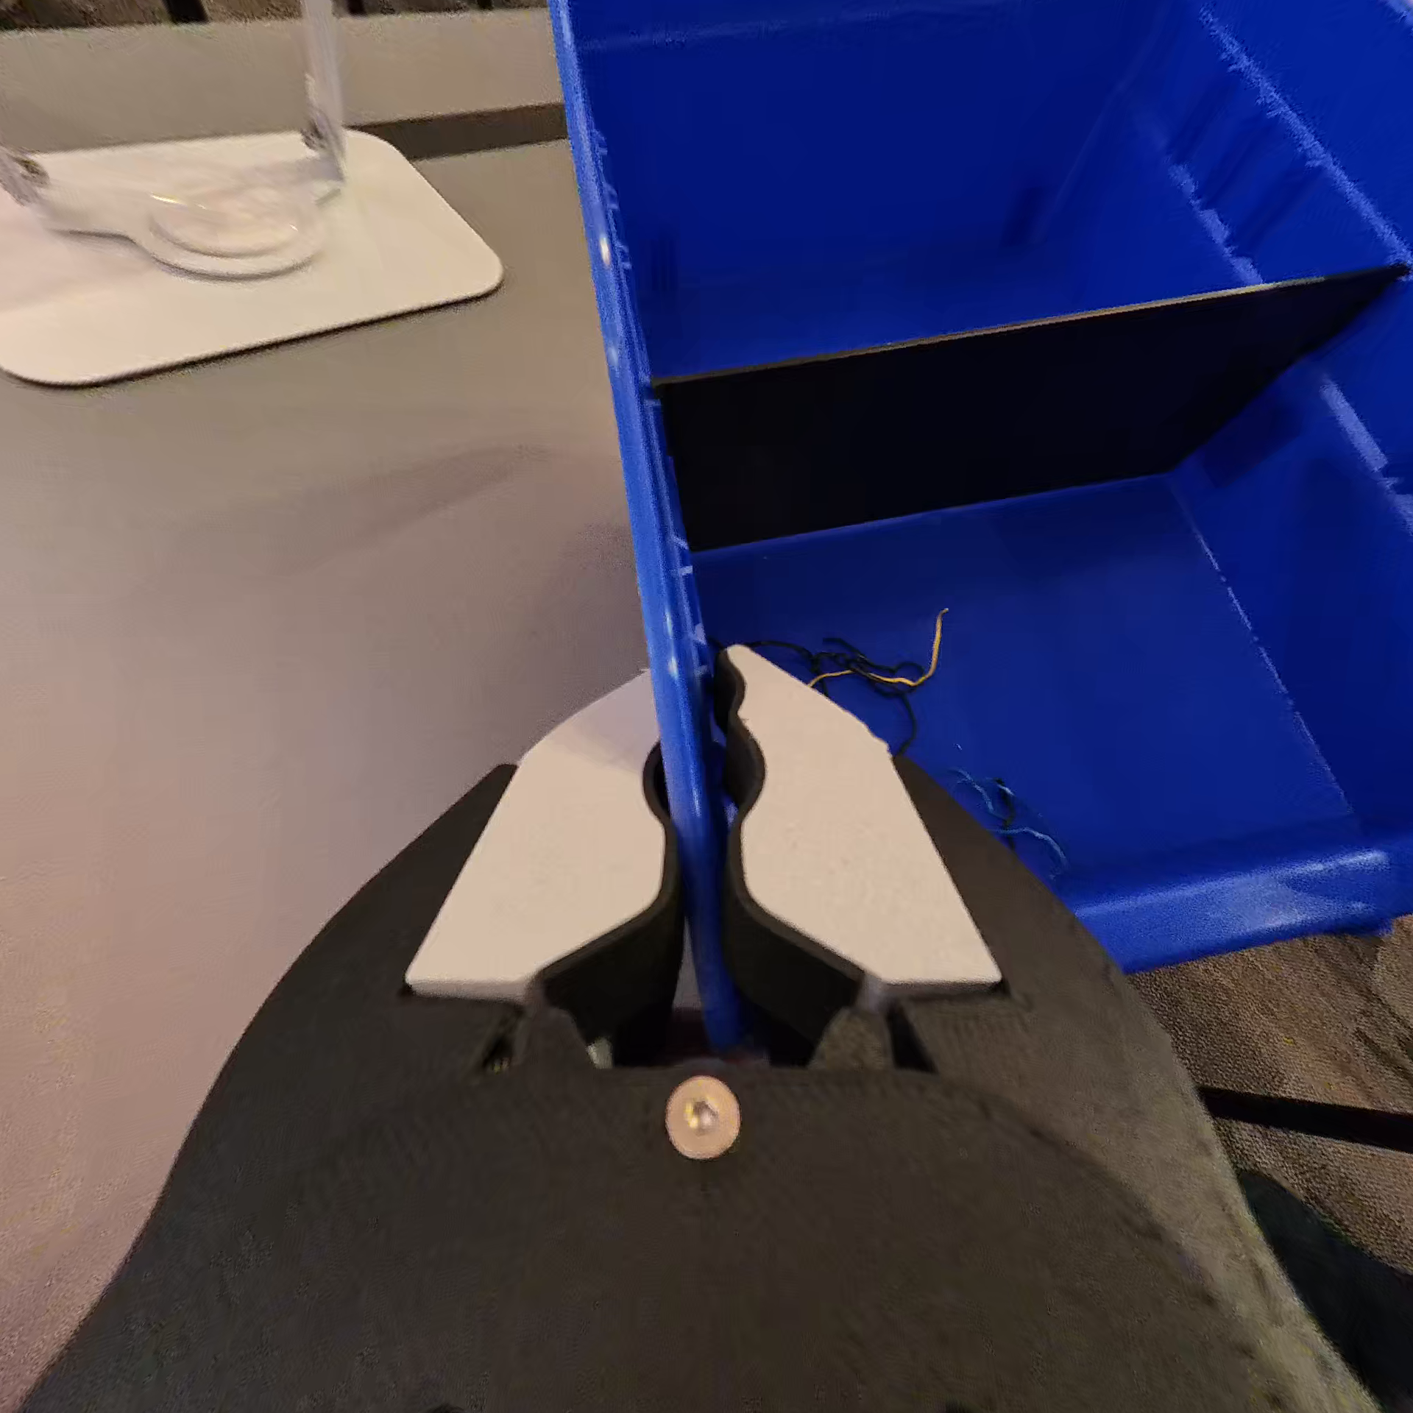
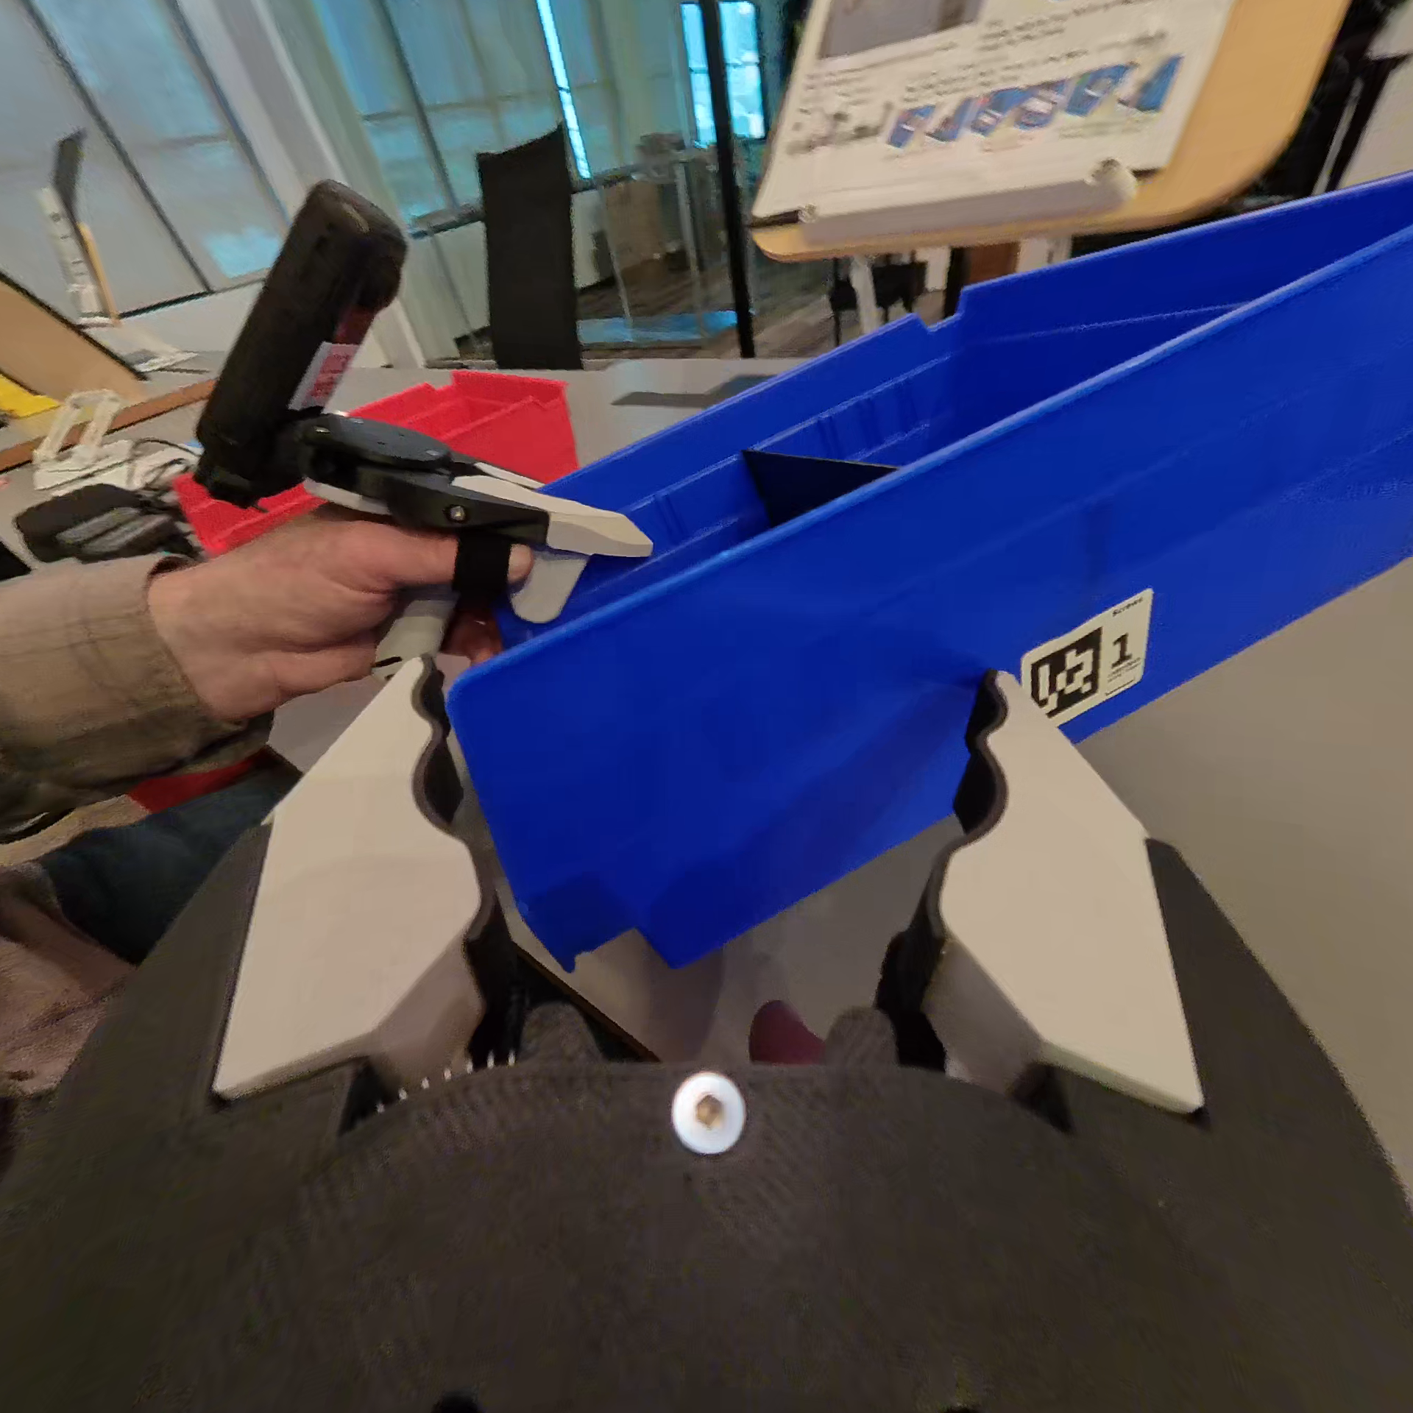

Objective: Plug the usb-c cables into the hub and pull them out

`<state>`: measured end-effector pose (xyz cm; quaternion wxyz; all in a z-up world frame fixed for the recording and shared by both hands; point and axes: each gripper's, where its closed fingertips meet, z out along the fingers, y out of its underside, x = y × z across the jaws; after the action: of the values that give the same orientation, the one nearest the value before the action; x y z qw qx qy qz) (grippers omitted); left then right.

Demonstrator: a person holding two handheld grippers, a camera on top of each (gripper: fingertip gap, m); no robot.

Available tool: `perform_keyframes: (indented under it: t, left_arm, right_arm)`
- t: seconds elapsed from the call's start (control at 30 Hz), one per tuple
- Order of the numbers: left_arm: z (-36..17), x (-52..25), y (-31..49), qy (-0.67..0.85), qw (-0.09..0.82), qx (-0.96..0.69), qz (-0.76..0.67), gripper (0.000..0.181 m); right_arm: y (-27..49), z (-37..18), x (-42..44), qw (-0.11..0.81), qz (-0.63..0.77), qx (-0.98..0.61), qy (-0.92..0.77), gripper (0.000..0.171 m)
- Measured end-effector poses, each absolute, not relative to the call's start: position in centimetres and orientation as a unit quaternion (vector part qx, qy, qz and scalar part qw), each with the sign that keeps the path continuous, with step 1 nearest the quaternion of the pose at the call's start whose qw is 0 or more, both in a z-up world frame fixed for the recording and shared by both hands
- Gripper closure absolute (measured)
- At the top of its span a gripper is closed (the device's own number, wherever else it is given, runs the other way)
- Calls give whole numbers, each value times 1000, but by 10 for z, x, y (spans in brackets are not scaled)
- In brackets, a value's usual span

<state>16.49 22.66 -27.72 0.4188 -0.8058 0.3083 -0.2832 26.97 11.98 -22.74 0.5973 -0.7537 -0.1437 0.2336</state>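
Observation:
No USB-C cable or hub shows in either view. A long blue plastic bin [image 1: 612,306] lies on the grey table [image 1: 306,612], its near end over the table edge. A black divider [image 1: 994,413] splits it, and thin thread scraps [image 1: 879,673] lie on its floor. My left gripper [image 1: 692,673] is shut on the bin's left side wall. In the right wrist view the left gripper [image 2: 581,550], held by a hand [image 2: 306,612], clamps the far wall of the bin [image 2: 764,688], which sits tilted. My right gripper [image 2: 707,673] is open and empty, its fingers either side of the bin's near wall.
A white flat base with a clear stand [image 1: 229,252] sits at the table's far left. A red bin [image 2: 474,436] lies behind the left gripper. A poster board on an easel [image 2: 994,99] stands behind the table. A sticker [image 2: 1086,657] marks the blue bin's side. Carpet [image 1: 1261,1032] lies below. There is about 15 cm between the tips of the two grippers.

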Motion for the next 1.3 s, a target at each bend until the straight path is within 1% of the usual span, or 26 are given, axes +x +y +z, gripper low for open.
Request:
perform_keyframes:
  t: [0.07,0.13,0.23,0.27,0.33,0.43,0.53,0.63,0.67,0.7,0.77,0.83,0.87,0.9,0.97,1.03,1.17,1.3]
  left_arm:
    - [-285,179,224,311,409,-810,-282,177]
    - [-292,190,222,314,402,-813,-282,176]
    - [-300,204,215,323,387,-817,-281,169]
    - [-303,210,210,329,379,-817,-285,164]
    - [-308,218,202,333,366,-818,-293,159]
    - [-306,230,192,329,353,-814,-324,146]
    - [-304,242,180,335,340,-806,-349,136]
    - [-297,259,162,343,315,-793,-394,125]
    - [-294,263,158,345,312,-790,-398,123]
    - [-295,267,153,358,304,-788,-398,122]
    - [-294,275,144,368,290,-778,-419,118]
    - [-291,277,137,375,277,-770,-435,114]
    - [-288,277,133,374,272,-766,-447,113]
    - [-284,276,130,372,270,-762,-457,115]
    - [-278,269,127,375,269,-760,-457,120]
    - [-263,256,129,377,295,-752,-453,125]
    - [-229,204,145,377,369,-739,-420,131]
    - [-202,122,178,350,443,-750,-344,134]
  right_arm:
    - [122,-235,282,591,222,-765,-128,37]
    - [125,-244,293,581,212,-777,-115,39]
    - [130,-258,311,564,201,-795,-93,42]
    - [132,-263,317,559,199,-801,-86,43]
    - [134,-264,331,563,211,-796,-65,49]
    - [135,-265,347,556,202,-804,-69,66]
    - [136,-268,369,547,190,-813,-56,79]
    - [140,-275,392,532,163,-830,-41,82]
    - [141,-279,400,525,147,-837,-42,86]
    - [142,-281,409,523,129,-841,-42,93]
    - [144,-283,425,518,103,-848,-42,113]
    - [147,-286,433,507,98,-855,-51,123]
    - [148,-289,437,498,82,-861,-59,131]
    - [149,-292,442,491,60,-867,-67,139]
    - [151,-293,447,485,39,-870,-75,148]
    - [154,-294,451,482,30,-872,-84,154]
    - [157,-294,456,476,18,-874,-101,161]
    - [159,-295,461,471,12,-876,-106,165]
